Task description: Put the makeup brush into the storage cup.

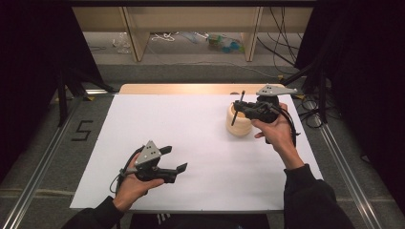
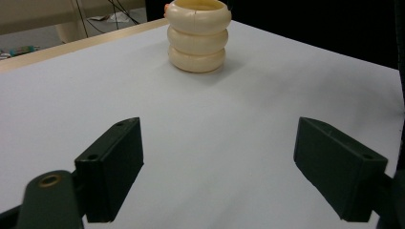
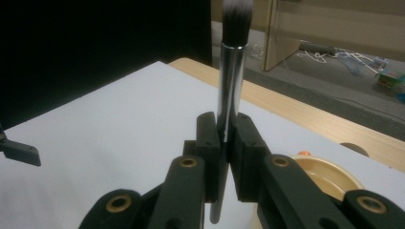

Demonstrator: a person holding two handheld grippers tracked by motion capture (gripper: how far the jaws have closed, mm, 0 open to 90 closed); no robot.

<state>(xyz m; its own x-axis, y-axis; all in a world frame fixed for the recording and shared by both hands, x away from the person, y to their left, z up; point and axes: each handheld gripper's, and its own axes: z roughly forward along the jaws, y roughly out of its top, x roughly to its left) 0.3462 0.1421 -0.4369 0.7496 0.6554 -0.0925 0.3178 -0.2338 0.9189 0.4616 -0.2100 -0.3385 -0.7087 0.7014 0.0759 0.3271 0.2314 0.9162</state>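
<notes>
Resting at lower left, left claw [image 1: 173, 159] is gaping empty, while right claw [image 1: 237, 108] is clamping the brush [image 1: 237, 108] upright, presumably for lowering into the ribbed cream holder [image 1: 238, 125] at upper right of the surface [image 1: 191, 138].

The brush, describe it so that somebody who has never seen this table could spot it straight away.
Start from the white table and go to the cream ribbed holder at its far right. Just above it, the right gripper is shut on the brush. It is a slim stick with a shiny metal collar and a dark, pale-tipped tuft, and nothing else there is so thin.

holder [image 1: 240, 121] on table [image 1: 191, 133], far right
</notes>
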